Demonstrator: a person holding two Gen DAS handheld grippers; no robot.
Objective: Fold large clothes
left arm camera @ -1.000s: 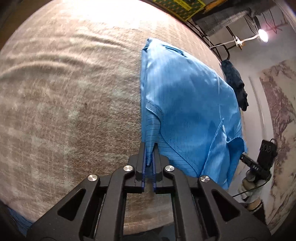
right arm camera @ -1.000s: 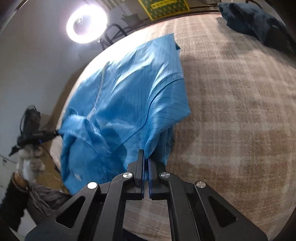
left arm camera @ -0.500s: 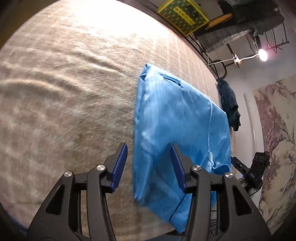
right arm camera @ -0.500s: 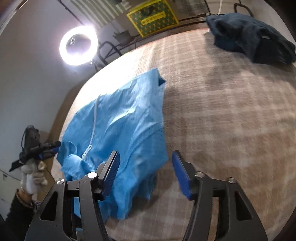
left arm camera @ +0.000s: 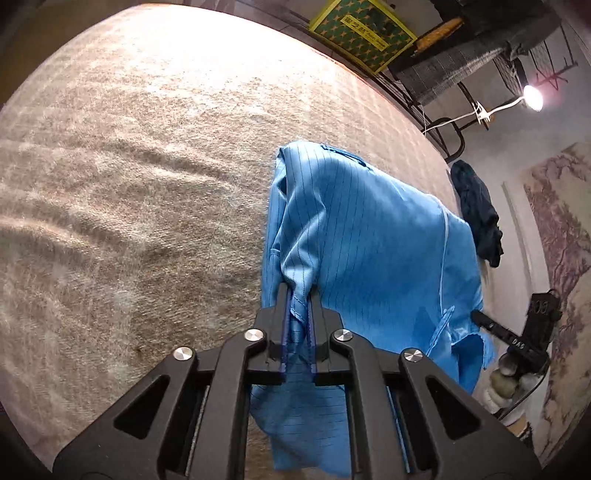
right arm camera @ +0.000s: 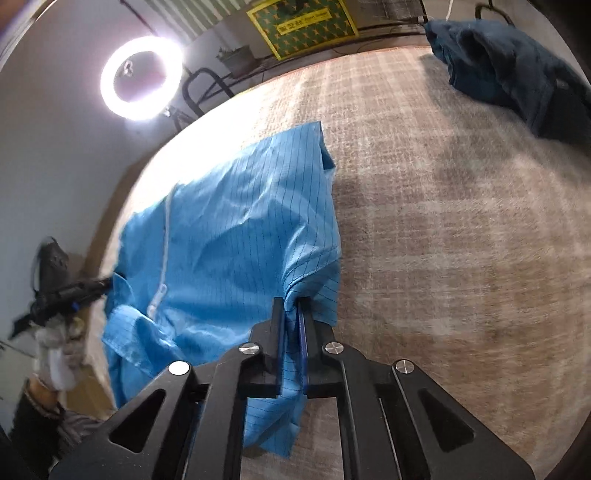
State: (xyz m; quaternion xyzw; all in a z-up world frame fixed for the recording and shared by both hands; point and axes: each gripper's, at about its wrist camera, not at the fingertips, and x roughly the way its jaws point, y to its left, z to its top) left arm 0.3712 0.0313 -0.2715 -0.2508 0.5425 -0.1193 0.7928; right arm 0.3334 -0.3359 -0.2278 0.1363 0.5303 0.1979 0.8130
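The left gripper (left arm camera: 298, 295) has just been closing, and its jaws now pinch a bunched fold of the blue garment (left arm camera: 369, 251) between the blue pads, the cloth rising in a narrow ridge out of the tips and hanging slack below the jaws. The right gripper (right arm camera: 291, 308) has likewise just been closing and is clamped on another gathered edge of the same blue garment (right arm camera: 236, 236), with fabric drooping beneath its black frame.

From both grips the garment spreads away across the surface (left arm camera: 129, 184), a brown and beige plaid-woven covering with soft wrinkles. The garment is a light blue smock with thin dark pinstripes and a pale zipper (right arm camera: 160, 291) running along it; its far corner lies flat on the surface (right arm camera: 461, 240), while the near side sags over the edge.

In the right wrist view the left gripper (right arm camera: 74, 288) shows at the left border, held by a hand in a white glove (right arm camera: 55, 358). In the left wrist view the right gripper (left arm camera: 517, 332) appears at the right border beside the garment's hanging hem.

Well apart from the blue garment, a dark navy garment (right arm camera: 517, 74) lies crumpled at the far edge of the surface. Beyond it a lit ring light (right arm camera: 142, 77) glows against the wall, near a yellow-bordered green sign (right arm camera: 303, 26).
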